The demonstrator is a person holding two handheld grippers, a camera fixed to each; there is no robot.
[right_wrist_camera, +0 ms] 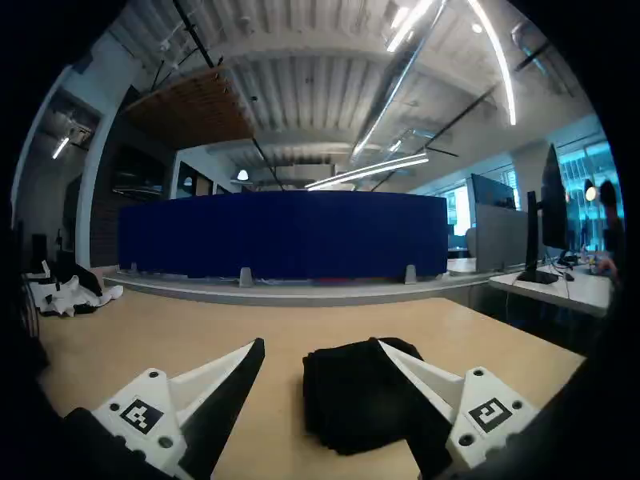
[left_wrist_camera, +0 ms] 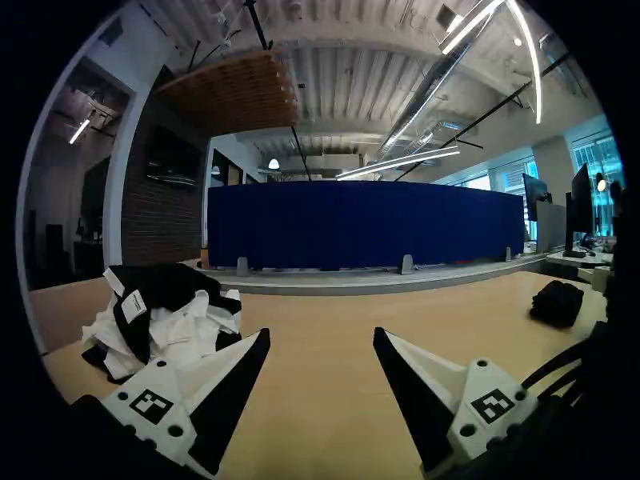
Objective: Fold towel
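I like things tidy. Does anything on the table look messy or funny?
Yes. The black and white cloth pile on the wooden table is crumpled in a heap, not folded. The black towel in front of the right tongs lies neatly folded. Nothing looks spilled or broken.

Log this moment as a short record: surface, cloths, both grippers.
surface: wooden table, blue partition behind it
left gripper: open, empty
right gripper: open, empty
pile: black and white cloths, crumpled, on the table beside the left gripper
towel: black towel, folded, flat on the table, just ahead of the right gripper
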